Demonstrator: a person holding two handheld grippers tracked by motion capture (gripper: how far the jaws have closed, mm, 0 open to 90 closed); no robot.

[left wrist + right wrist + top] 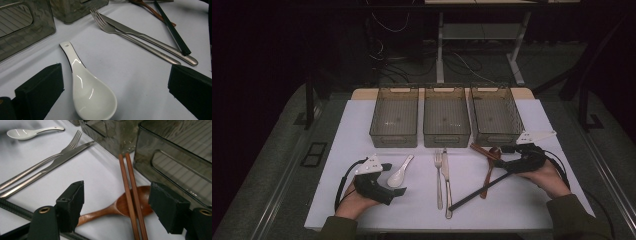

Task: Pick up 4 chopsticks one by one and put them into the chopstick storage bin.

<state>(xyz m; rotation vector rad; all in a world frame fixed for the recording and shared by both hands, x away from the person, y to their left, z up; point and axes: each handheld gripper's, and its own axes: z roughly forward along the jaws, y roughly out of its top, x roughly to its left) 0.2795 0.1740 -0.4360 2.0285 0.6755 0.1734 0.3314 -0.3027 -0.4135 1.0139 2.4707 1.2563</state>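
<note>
Straddling the brown chopsticks (131, 195) that lie across the wooden spoon (117, 207) by the right bin (175, 157), the right tongs (116, 205) stand spread, apparently to pinch them; the left tongs (115, 90), also spread, flank the white spoon (90, 92) on the desk (140, 75).

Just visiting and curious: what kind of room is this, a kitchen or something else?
Probably a lab or recording workspace, not a kitchen: cutlery lies neatly on a white table before three empty bins, loose cables trail over the dark floor, and a person holds the left gripper.
</note>
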